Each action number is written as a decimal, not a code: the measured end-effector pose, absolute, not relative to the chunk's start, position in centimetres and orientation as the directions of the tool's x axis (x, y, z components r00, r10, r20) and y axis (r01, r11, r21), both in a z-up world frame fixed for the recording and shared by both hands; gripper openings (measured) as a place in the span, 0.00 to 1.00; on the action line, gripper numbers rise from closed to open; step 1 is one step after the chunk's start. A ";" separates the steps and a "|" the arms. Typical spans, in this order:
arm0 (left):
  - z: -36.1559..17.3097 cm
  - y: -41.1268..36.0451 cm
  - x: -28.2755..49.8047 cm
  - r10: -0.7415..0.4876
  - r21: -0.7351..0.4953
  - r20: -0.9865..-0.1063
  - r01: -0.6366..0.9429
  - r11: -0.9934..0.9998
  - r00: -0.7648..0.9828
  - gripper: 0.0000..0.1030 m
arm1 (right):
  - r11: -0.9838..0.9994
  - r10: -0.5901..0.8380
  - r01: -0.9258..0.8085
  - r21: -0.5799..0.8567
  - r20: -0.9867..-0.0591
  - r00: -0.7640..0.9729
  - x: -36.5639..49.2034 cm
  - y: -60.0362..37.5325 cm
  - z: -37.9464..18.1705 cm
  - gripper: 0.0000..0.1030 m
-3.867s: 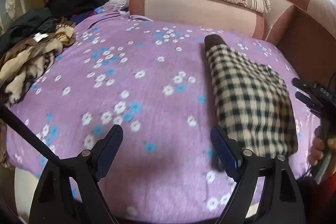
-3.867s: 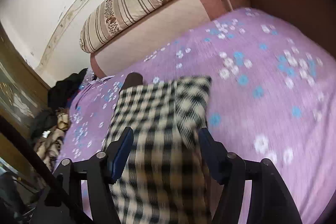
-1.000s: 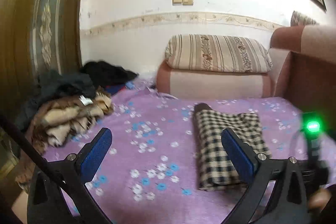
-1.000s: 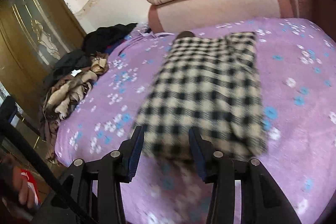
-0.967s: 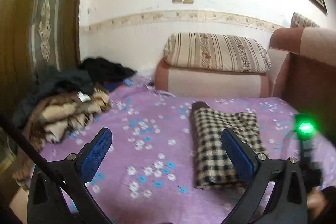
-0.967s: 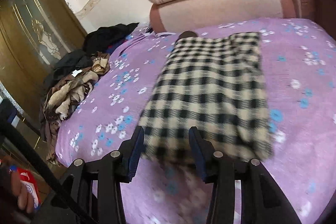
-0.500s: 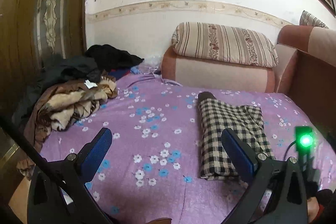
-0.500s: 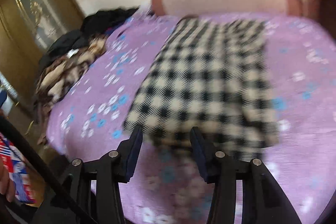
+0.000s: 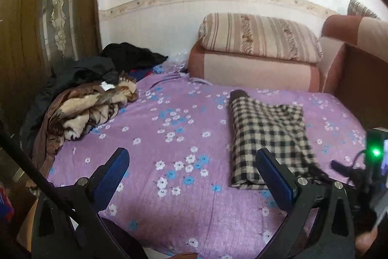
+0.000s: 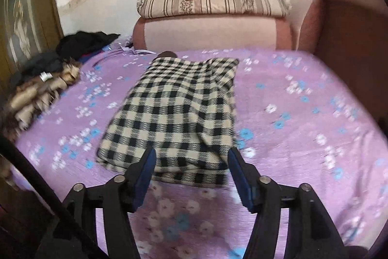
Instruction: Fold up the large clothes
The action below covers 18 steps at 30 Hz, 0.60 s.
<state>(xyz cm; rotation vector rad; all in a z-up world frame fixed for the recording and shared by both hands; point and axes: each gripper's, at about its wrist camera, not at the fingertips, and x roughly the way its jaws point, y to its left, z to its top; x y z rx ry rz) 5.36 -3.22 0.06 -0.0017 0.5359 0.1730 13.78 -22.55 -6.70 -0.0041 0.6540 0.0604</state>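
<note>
A folded black-and-cream checked garment [image 10: 179, 113] lies flat on the purple flowered bedcover [image 10: 303, 113]; the left wrist view shows the checked garment [image 9: 266, 135] at the right of the purple bedcover [image 9: 169, 137]. My right gripper [image 10: 191, 162] hovers over the garment's near edge, its jaws opening, and the blue pads stand apart from the cloth with nothing pressed between them. My left gripper [image 9: 191, 166] is held wide open above the bedcover, left of the garment, with nothing between its fingers. The right gripper's body with a green light [image 9: 375, 152] shows at the right edge.
A heap of brown, cream and black clothes [image 9: 89, 98] sits at the bed's left edge by a wooden door [image 9: 48, 16]. A striped cushion [image 9: 259, 35] rests on the pink bolster [image 9: 252, 69] at the bed's far end. A brown sofa arm [image 10: 351, 40] borders the right side.
The right gripper's jaws have spread wider and the view swung so the garment sits straight ahead. The left gripper tilted down a little. The garment stays on the bed.
</note>
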 end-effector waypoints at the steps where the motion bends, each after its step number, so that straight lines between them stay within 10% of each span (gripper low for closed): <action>1: -0.3 -3.4 5.6 0.163 0.047 -0.523 -0.162 0.986 0.837 1.00 | 0.999 0.032 -0.051 -0.014 -0.600 0.800 13.5 -22.3 -6.6 0.67; 18: -6.0 -5.3 8.4 0.105 0.044 -0.698 -0.103 0.994 0.709 1.00 | 0.996 -0.074 0.027 -0.079 -0.679 0.730 14.1 -22.7 -9.6 0.72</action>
